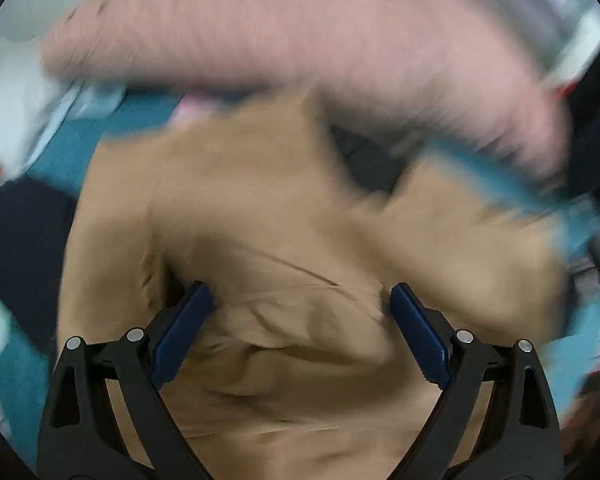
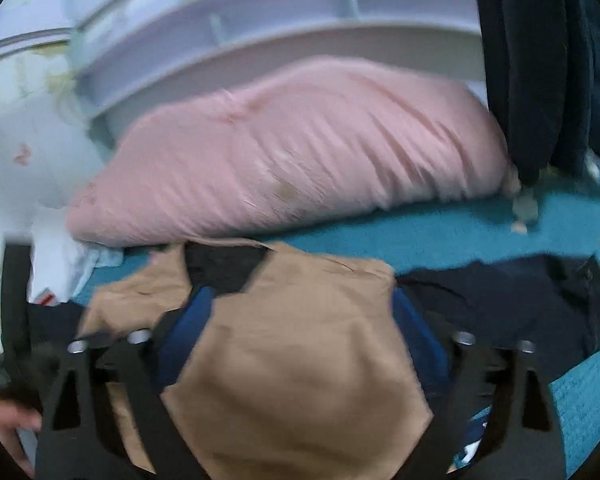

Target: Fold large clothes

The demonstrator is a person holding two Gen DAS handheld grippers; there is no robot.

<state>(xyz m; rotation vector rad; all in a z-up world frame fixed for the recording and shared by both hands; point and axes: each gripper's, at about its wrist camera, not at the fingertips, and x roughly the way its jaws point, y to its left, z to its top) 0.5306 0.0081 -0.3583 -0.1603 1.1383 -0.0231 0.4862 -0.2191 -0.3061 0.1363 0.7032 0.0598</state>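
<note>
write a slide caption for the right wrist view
Open right claw over a tan garment on a teal bedspread, pink pillow behind.

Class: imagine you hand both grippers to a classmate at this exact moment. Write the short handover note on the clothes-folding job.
Left gripper: jaws open, over the tan garment, gripping nothing.
Right gripper: jaws apart with tan cloth lying between them; the frame is too blurred to show if the pads press it.
Things: the tan garment lies rumpled on the teal cover, partly over a dark garment. A pink pillow lies behind them.
Done: no neat fold shows yet.
Left: flatten the tan garment and fold it; the dark garment probably comes after.
</note>
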